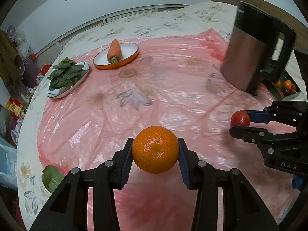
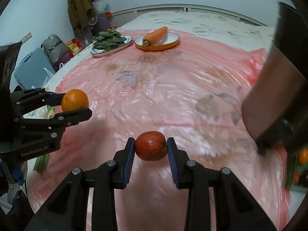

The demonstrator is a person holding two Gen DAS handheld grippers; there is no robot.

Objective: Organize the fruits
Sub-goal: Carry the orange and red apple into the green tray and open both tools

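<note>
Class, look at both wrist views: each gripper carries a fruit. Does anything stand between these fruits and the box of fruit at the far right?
Yes. The metal kettle stands on the pink sheet directly in front of the fruit box, hiding most of it. The orange in the left gripper and the red fruit in the right gripper would likely need to pass around or over it.

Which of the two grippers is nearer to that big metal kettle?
Right. The right gripper, holding a red fruit, is just beside the kettle; the left gripper, holding an orange, is farther away.

Both wrist views close, angled down over pink sheet; share carrot dish, each other's gripper.
</note>
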